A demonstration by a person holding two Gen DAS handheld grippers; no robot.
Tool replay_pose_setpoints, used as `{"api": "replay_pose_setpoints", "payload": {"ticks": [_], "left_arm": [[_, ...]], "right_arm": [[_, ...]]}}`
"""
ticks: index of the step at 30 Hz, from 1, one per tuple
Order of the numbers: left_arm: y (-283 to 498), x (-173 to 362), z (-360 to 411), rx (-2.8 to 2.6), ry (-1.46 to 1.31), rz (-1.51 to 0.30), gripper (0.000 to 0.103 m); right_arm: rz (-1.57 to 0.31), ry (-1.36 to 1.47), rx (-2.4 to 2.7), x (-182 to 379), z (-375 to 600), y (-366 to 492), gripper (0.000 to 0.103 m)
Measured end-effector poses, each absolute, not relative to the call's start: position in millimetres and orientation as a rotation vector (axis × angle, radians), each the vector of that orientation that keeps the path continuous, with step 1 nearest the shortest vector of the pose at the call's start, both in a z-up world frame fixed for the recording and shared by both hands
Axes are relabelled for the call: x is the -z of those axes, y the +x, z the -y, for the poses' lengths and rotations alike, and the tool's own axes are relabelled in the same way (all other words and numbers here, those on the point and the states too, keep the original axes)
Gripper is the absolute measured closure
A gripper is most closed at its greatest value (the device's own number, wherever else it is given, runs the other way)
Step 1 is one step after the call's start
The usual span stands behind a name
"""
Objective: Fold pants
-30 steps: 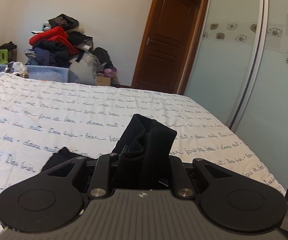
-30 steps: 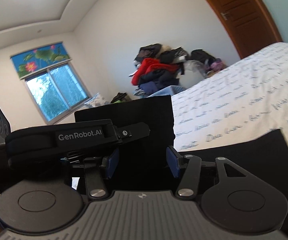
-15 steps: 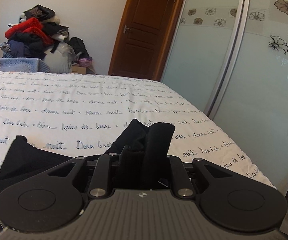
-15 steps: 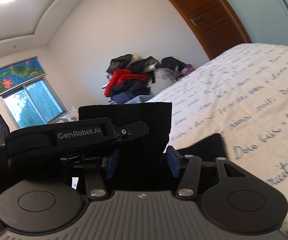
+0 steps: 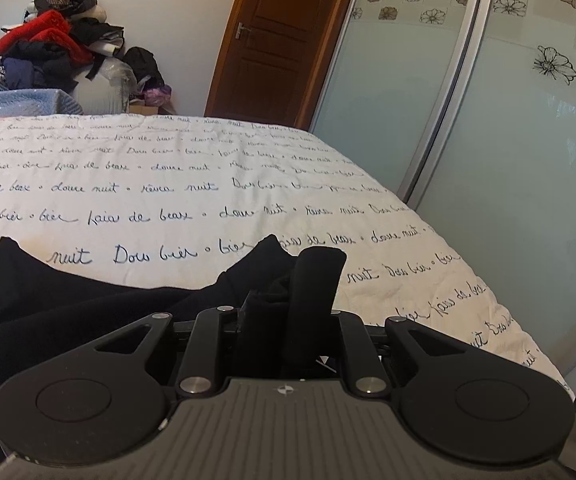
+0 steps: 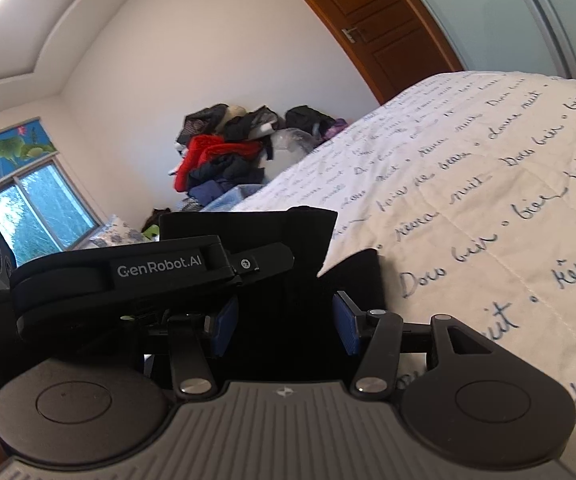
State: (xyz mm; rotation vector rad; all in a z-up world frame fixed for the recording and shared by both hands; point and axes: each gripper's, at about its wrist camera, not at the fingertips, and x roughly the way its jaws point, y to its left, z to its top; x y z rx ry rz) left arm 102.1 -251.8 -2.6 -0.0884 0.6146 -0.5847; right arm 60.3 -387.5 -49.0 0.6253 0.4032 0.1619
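The black pants [image 5: 67,312] lie on the white bedspread with script lettering [image 5: 167,184]. My left gripper [image 5: 283,312] is shut on a bunched edge of the pants, which sticks up between its jaws. My right gripper [image 6: 283,320] is shut on another flat black edge of the pants [image 6: 283,240], held between its blue pads [image 6: 346,328]. The left gripper's body [image 6: 127,276] shows close on the left in the right wrist view. Both hold the cloth low, just above the bed.
A pile of clothes [image 5: 55,48] stands beyond the far end of the bed. A brown door [image 5: 271,40] and frosted sliding wardrobe doors [image 5: 508,140] line the right side. A window [image 6: 35,204] is at the left.
Both grippers have swung and come down toward the bed with the pants edges in them. More black cloth now lies spread on the bedspread at the left.
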Motion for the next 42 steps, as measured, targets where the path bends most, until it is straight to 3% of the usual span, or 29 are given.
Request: {"api": "replay_pose_setpoints", "payload": {"ticks": [24,29,34,42], "left_arm": [[97,18,274,0.599,-0.007,-0.681,0.070],[96,17,276,0.604,0.000,-0.682,0.062],[92,16,277,0.611,0.007,-0.677,0.046],[87,9,275,0.616,0.021,-0.649,0.037]], "right_arm": [[-0.490,0.578,-0.070,57,402,52,0.050],[-0.493,0.563,-0.051,56,404,50,0.048],[-0.492,0.543,-0.029,53,406,44,0.045],[-0.490,0.524,0.020,49,413,36,0.044]]}}
